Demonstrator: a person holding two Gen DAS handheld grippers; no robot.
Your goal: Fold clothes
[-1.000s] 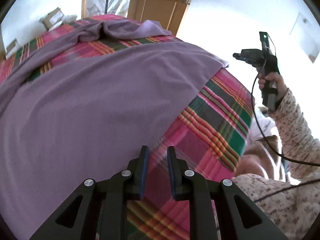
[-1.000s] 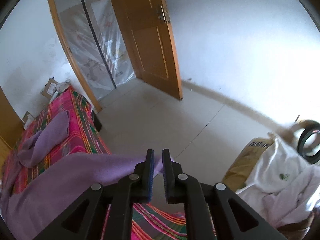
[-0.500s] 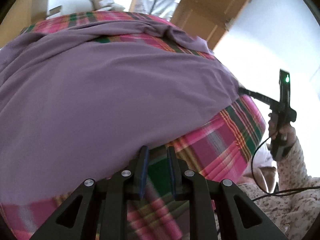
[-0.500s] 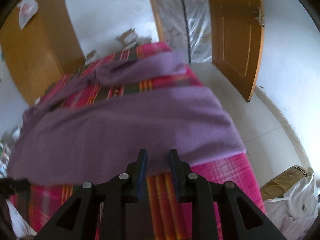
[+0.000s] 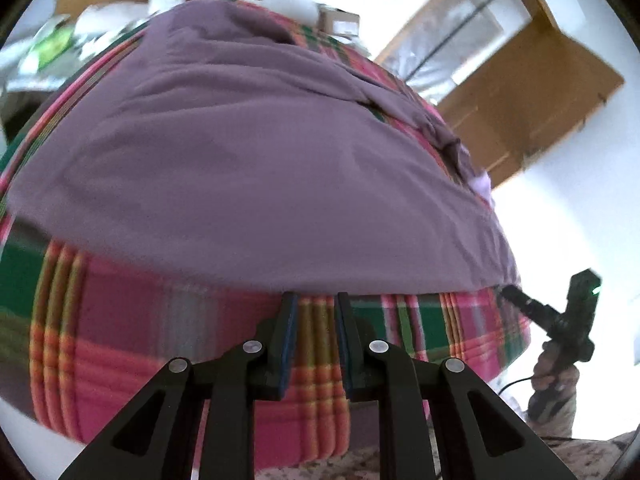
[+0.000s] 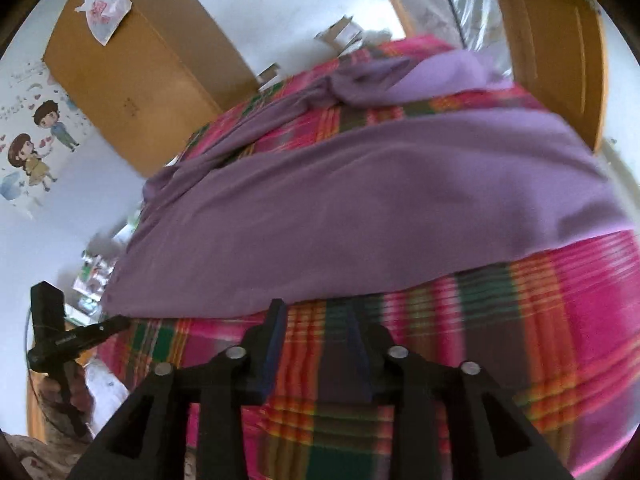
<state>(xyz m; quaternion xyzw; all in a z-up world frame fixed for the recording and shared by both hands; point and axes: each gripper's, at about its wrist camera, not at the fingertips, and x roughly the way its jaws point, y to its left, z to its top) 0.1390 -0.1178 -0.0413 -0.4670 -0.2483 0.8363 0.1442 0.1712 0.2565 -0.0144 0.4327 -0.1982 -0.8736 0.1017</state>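
A purple garment (image 5: 260, 168) (image 6: 360, 200) lies spread flat across a pink and green plaid bed cover (image 5: 140, 320) (image 6: 560, 300), one sleeve bunched at the far side. My left gripper (image 5: 314, 308) is open just short of the near hem, over bare plaid. My right gripper (image 6: 316, 320) is open too, also just before the hem, with nothing between its fingers. Each wrist view shows the other gripper at the hem's end: the right gripper (image 5: 552, 316) near the right corner, the left gripper (image 6: 76, 338) near the left corner.
A wooden wardrobe (image 6: 132, 80) with a plastic bag (image 6: 104, 8) on it stands behind the bed. An open wooden door (image 6: 552, 40) (image 5: 520, 92) is at the far right. Cardboard boxes (image 5: 340, 20) sit past the bed's far end. A person's hand (image 5: 556, 380) holds the right gripper.
Both grippers swung down and in toward the garment's near hem. The right view turned from the floor and door to the bed, and its jaws widened. The left jaws kept their gap.
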